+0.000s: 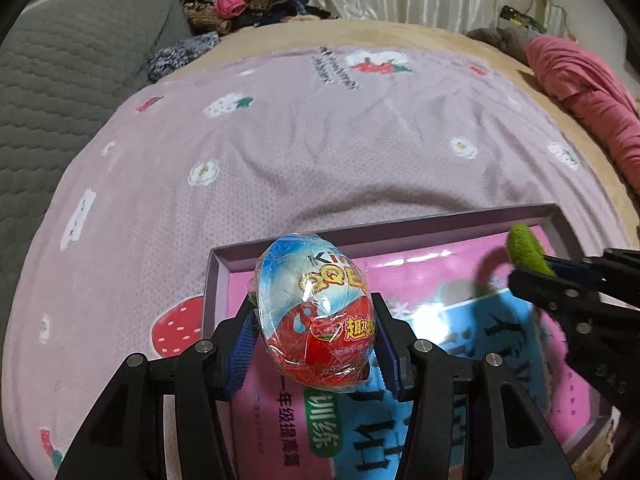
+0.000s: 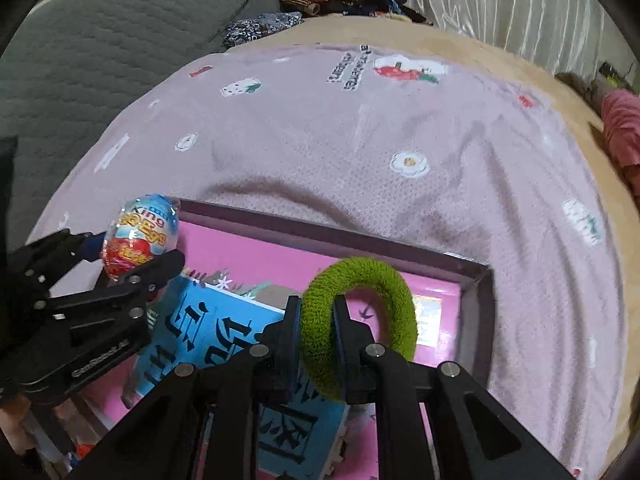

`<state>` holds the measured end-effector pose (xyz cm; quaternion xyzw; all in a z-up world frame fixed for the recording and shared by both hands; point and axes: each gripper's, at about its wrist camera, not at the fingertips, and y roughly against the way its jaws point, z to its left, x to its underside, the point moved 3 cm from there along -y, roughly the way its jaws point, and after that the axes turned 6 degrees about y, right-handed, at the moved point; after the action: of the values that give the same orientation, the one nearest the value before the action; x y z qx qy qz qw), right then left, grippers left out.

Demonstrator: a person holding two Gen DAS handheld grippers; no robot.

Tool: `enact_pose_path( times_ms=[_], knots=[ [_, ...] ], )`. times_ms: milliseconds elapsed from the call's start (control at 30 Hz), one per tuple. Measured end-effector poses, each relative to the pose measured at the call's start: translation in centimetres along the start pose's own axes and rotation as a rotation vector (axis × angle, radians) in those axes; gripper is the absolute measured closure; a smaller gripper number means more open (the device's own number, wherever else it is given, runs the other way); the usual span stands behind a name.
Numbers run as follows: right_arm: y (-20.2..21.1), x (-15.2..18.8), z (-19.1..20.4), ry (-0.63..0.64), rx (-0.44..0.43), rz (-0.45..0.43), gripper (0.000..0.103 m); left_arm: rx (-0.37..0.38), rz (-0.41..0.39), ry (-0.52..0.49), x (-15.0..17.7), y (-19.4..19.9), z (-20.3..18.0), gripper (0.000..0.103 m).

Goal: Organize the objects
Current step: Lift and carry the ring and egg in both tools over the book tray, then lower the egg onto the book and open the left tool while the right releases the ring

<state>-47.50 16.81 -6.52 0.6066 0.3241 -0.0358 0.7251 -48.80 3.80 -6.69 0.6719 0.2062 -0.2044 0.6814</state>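
My left gripper is shut on a foil-wrapped toy egg, red below and blue above, held above the left end of a shallow purple box. The egg also shows in the right wrist view. My right gripper is shut on a fuzzy green hair tie, held over the right part of the box. The hair tie shows at the right in the left wrist view. A pink and blue booklet lies flat inside the box.
The box sits on a lilac strawberry-print blanket spread over a beige bed. A grey quilted cushion lies at the left, a pile of clothes at the back, and a pink cloth at the right edge.
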Motion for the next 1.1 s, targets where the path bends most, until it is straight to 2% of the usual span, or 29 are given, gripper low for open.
enact_pose_path(
  times_ms=[233,267,300,333,367,533,667,800,900,1100],
  knots=[
    [-0.4,0.3,-0.2,-0.019,-0.029,0.008,0.084,-0.030,0.022,-0.006,0.5,-1.4,0.6,0.048],
    [-0.3,0.3,-0.2,-0.024,-0.035,0.003,0.078,-0.023,0.021,0.002,0.5,-1.4,0.7,0.047],
    [-0.2,0.4,-0.3,-0.026,-0.041,0.002,0.068,-0.019,0.024,0.007,0.5,-1.4,0.7,0.043],
    [-0.1,0.4,-0.3,-0.030,-0.037,0.004,0.063,-0.013,0.030,0.007,0.5,-1.5,0.7,0.035],
    [-0.1,0.5,-0.3,-0.032,-0.027,0.010,0.057,-0.013,0.032,0.004,0.6,-1.6,0.6,0.032],
    [0.5,0.4,-0.3,-0.029,-0.023,-0.006,0.057,-0.017,0.024,0.000,0.7,-1.3,0.5,0.029],
    [1.1,0.6,-0.1,-0.014,-0.015,-0.005,0.056,-0.012,0.051,0.012,0.7,-1.2,1.0,0.026],
    [2.1,1.1,0.3,0.015,-0.010,-0.005,0.050,-0.002,0.038,0.020,0.8,-0.4,1.4,0.022],
    [3.4,1.3,0.5,0.035,0.001,-0.024,0.050,0.030,0.023,0.030,0.8,0.7,1.7,0.020],
    [6.0,1.5,0.8,0.046,0.013,-0.043,0.045,0.039,0.007,0.038,0.8,2.9,2.5,0.019]
  ],
)
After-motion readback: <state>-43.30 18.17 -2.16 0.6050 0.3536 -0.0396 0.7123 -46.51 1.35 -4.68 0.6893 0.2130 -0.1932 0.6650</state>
